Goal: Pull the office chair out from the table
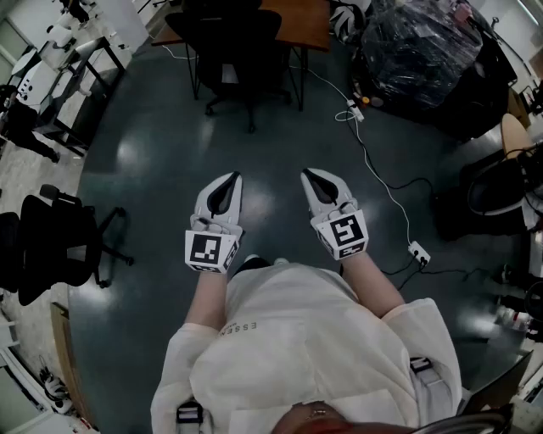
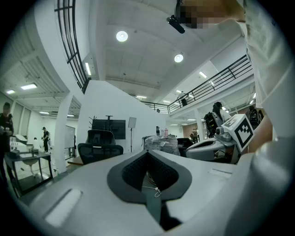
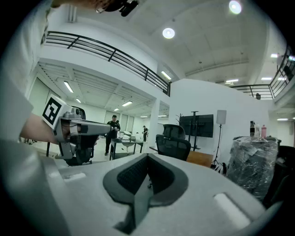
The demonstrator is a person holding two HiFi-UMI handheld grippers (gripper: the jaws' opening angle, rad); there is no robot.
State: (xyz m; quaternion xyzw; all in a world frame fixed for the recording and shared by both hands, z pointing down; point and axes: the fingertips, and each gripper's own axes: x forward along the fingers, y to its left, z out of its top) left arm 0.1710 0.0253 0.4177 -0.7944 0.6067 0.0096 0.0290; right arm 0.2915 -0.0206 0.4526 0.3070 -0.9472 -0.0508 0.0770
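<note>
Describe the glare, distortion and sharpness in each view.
Head view: pale reflections glare off the glossy floor, corners darken. Left gripper view: fisheye bends the balcony railing, black ring round the picture. Right gripper view: same fisheye curve, ceiling lamp blown out, distant chair fairly sharp.

Top centre, the office chair (image 1: 229,36) stands against the table (image 1: 299,20) — a wrapped bundle (image 1: 424,47) to their right. A second chair (image 1: 49,247) occupies the left edge.

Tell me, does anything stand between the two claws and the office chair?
Nothing visible does: bare floor lies between the left claw, the right claw and the office chair. A white cable trails to the right of that path.
</note>
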